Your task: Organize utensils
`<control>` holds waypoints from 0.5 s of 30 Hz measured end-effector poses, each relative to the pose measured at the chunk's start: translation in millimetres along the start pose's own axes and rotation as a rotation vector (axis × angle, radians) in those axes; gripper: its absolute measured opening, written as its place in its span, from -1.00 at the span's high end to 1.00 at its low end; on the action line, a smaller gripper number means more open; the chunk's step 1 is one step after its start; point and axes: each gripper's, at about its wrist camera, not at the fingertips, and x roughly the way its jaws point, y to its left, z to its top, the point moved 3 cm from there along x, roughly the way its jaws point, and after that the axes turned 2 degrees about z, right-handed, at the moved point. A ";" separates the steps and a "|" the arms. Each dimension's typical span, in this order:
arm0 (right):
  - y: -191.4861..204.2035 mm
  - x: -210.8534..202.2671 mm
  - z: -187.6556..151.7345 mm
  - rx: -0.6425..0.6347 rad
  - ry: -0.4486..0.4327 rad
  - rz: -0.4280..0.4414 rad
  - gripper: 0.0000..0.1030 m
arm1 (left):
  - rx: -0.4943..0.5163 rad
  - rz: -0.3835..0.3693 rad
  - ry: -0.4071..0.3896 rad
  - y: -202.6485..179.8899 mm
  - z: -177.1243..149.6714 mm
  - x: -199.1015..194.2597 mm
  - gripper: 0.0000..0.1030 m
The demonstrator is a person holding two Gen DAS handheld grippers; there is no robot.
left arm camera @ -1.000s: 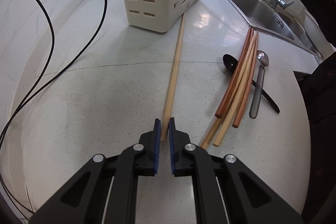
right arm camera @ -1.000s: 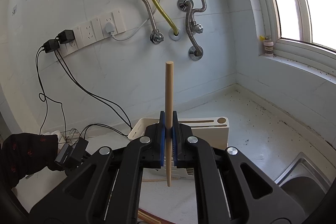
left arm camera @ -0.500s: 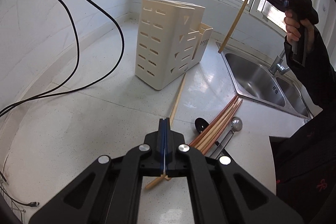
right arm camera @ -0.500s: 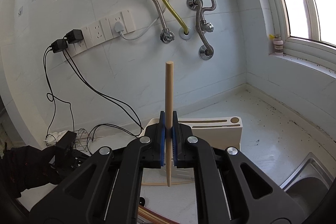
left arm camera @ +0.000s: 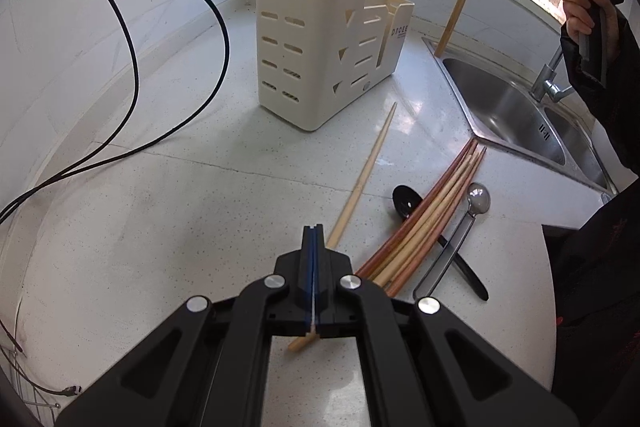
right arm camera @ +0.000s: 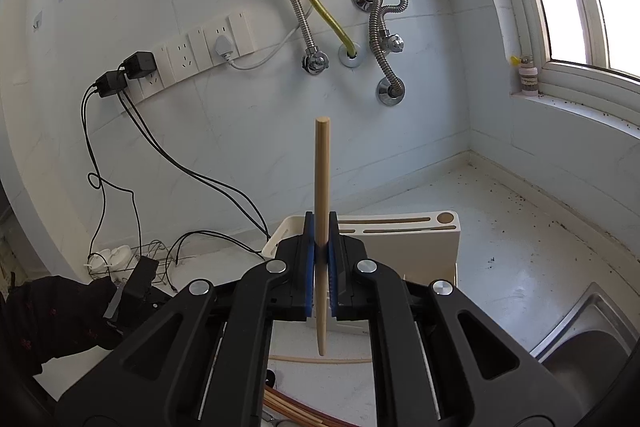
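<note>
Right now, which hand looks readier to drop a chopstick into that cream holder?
Right, probably. The right gripper holds its chopstick upright near the holder; the left gripper's chopstick lies almost flat by the counter.

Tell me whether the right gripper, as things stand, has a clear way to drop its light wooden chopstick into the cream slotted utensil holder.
Probably yes: the right gripper holds the chopstick upright above the holder, nothing between them.
</note>
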 end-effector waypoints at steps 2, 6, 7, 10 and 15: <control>0.0 0.0 -0.4 0.003 0.001 0.000 0.90 | 0.015 -0.001 0.036 1.7 -5.6 5.6 1.00; -0.2 -0.8 -1.0 0.003 0.001 -0.005 0.90 | 0.034 -0.013 0.070 2.7 -17.3 9.6 1.00; -0.2 -0.7 -1.1 0.003 0.002 -0.005 0.90 | 0.036 -0.014 0.069 2.7 -19.4 9.2 1.00; -0.3 -0.1 -0.9 0.004 0.003 -0.006 0.90 | 0.043 -0.002 0.080 3.6 -23.5 11.3 0.72; 2.4 3.0 -1.0 0.001 0.006 -0.001 0.90 | 0.076 0.002 0.099 2.2 -24.3 16.5 0.58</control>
